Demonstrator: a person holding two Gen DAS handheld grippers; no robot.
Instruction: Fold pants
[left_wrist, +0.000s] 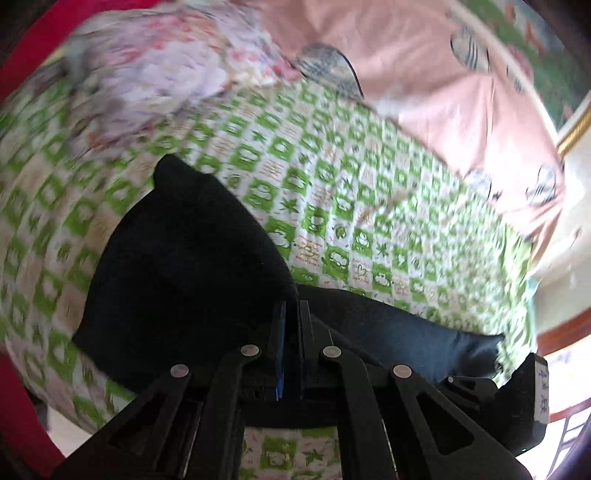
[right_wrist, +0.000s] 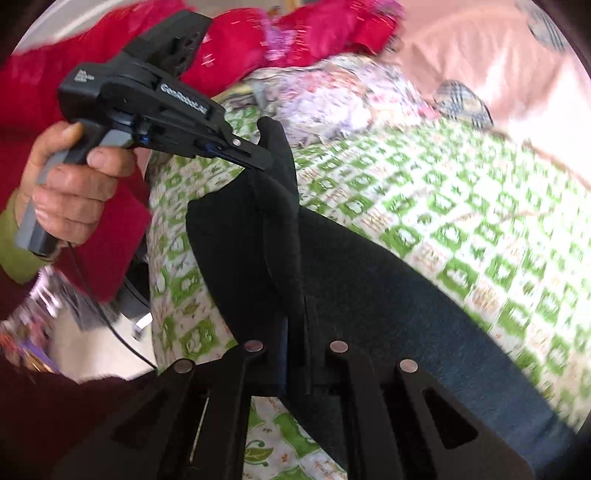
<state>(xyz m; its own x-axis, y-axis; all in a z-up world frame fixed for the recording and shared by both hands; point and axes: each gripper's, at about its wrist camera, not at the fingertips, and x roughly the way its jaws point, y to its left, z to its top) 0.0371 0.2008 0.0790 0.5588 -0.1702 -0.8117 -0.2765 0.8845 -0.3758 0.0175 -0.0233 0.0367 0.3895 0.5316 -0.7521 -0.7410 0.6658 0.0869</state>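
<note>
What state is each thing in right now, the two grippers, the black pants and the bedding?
left gripper: shut on the pants' edge
right gripper: shut on the pants
black pants: lifted between both grippers, partly draped over the sheet
green checked sheet: spread over the bed
floral fabric: crumpled in a heap
pink blanket: lying rumpled beyond the sheet

Green-checked bed: black pants, floral cloth, pink sheet.

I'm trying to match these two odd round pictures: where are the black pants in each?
Left wrist view: the pants fill the lower left, pinched in the left tongs.
Right wrist view: the pants run from centre to lower right, pinched in the right tongs.
Shared landmark: the green-checked bedsheet.
</note>
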